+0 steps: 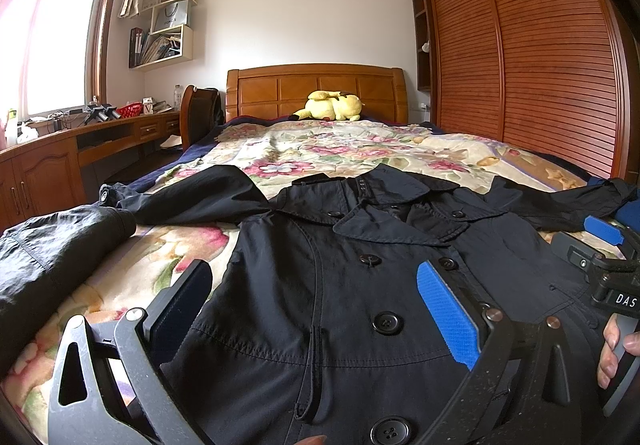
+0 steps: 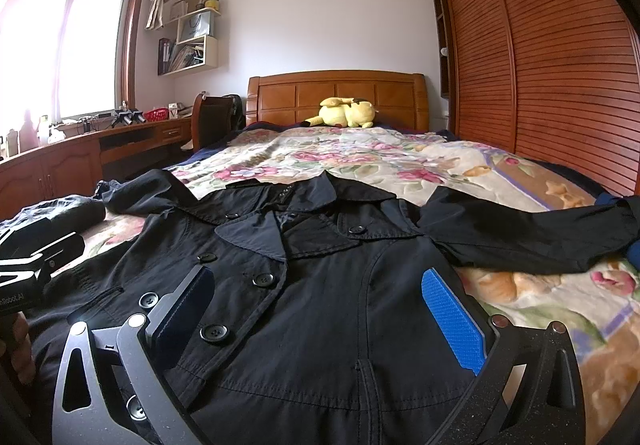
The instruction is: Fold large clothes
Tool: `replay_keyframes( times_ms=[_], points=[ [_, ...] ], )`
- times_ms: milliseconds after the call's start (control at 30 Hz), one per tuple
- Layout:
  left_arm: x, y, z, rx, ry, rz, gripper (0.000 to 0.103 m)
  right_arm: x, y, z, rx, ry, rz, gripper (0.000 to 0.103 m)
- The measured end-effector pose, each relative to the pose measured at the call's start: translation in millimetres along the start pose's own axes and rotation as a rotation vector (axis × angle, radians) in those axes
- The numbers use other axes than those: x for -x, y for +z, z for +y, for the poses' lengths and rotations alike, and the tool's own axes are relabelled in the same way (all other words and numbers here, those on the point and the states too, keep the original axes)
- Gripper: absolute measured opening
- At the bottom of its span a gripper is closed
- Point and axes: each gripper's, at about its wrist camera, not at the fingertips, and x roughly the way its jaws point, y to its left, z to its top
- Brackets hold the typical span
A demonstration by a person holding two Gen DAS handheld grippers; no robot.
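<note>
Black cotton-like trench coat (image 1: 360,285) lies face up on the floral bedspread (image 1: 340,149), collar toward the headboard (image 1: 316,89), both sleeves thrown out sideways, front buttoned. One coat laid out; one second dark garment (image 1: 52,257) bunched at the bed's left edge, apart from the coat's body. I count two claws: my left claw (image 1: 316,305) low over the coat's left half, jaws spread wide with nothing between them; my right claw (image 2: 316,305) low over the right half, likewise spread and empty. Whether either touches the cloth I cannot tell. Two sleeves: left sleeve (image 1: 192,197) running toward the bed's edge, right sleeve (image 2: 520,229) lying across the spread toward the wardrobe (image 1: 540,65). Six front buttons visible in the right view; others may be hidden. One yellow plush toy (image 1: 332,107) up by the headboard, well clear. My reading: the coat is spread and flattened, no fold made yet, so this is the start of the first fold. Next move, I judge, calls for each claw to pinch a sleeve or side edge and bring it inward across the chest, keeping the lapels flat. Thin fabric may slip or bunch.
</note>
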Motion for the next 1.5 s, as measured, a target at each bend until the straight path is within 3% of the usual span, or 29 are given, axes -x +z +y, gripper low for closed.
replay_keyframes(
  times_ms=[300, 533, 767, 1033, 1500],
  points=[
    [2.5, 3.8, 6.3, -0.008, -0.011, 0.011, 0.103, -1.9, 0.1, 0.0, -0.006, -0.006, 0.010, 0.103],
    [-12.9, 18.2, -5.6, -0.058, -0.036, 0.085, 0.103, 0.9, 13.7, -16.3, -0.031, 0.007, 0.047, 0.103],
    [-26.5, 40.9, -26.7, -0.096, -0.119, 0.118, 0.103, 2.6, 37.2, -33.2, 0.012, -0.027, 0.063, 0.103],
    [-48.8, 67.2, -52.4, -0.147, -0.175, 0.126, 0.103, -7.6, 50.9, -70.9, 0.037, -0.105, 0.102, 0.099],
    [-75.4, 58.9, -79.3, -0.180, -0.239, 0.179, 0.103, -43.0, 62.1, -162.3, 0.039, -0.317, 0.250, 0.093]
  ],
)
